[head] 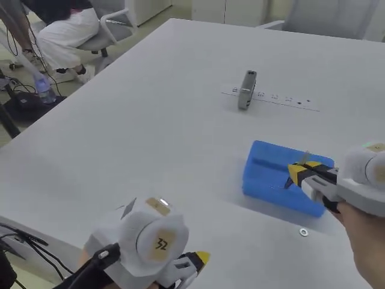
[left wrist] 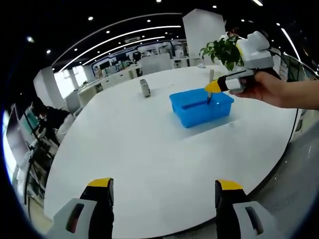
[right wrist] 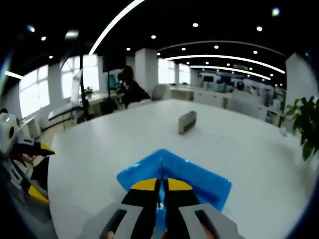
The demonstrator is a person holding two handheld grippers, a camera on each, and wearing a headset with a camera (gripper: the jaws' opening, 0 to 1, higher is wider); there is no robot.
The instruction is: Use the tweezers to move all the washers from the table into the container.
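The blue container [head: 264, 180] stands on the white table [head: 150, 138], right of centre. My right gripper [head: 299, 173] is shut on thin metal tweezers [head: 305, 158], and their tips point down into the container. In the right gripper view the jaws [right wrist: 160, 186] are closed around the tweezers [right wrist: 161, 167] above the blue container [right wrist: 199, 181]. One small metal washer [head: 304, 232] lies on the table just in front of the container. My left gripper [head: 192, 264] hovers open near the table's front edge, and in its own view [left wrist: 164, 191] nothing is between its jaws.
A grey block [head: 246, 89] stands at the back on a white strip with markings [head: 283, 98]. A person sits on a chair [head: 114, 27] beyond the far left edge. A potted plant [left wrist: 224, 50] is behind the container. Cables [head: 24, 247] hang off the near left edge.
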